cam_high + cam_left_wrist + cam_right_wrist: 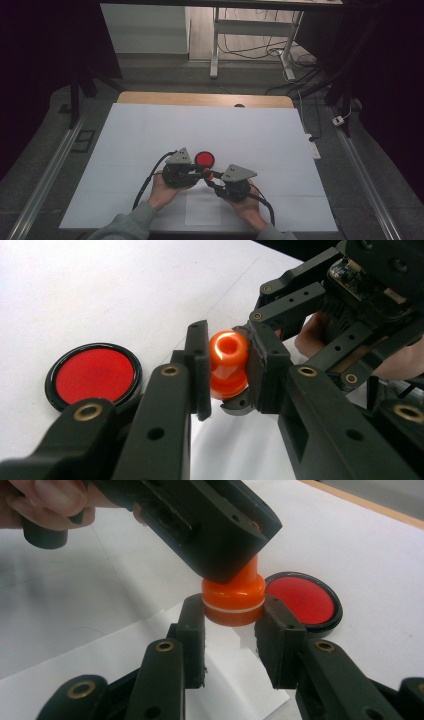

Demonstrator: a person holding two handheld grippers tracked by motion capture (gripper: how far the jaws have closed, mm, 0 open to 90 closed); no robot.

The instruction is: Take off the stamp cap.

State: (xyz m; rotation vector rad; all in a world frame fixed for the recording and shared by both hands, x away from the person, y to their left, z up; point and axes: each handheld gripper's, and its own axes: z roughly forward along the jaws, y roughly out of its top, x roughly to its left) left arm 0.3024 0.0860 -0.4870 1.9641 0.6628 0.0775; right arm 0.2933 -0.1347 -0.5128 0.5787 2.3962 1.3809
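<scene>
Left gripper point(227, 372) pinches the orange bottle point(228, 367) between its jaws. Right gripper point(232, 630) jaws flank the bottle's base, contact unclear. Red lid point(299, 600) lies just beyond. Advice: seat right jaws squarely on the base before left releases.

My jaws are black, studded with brass rivets; grey three-cornered plates, black cables, and grey-green sleeves point(131, 223) dress my arms.
</scene>
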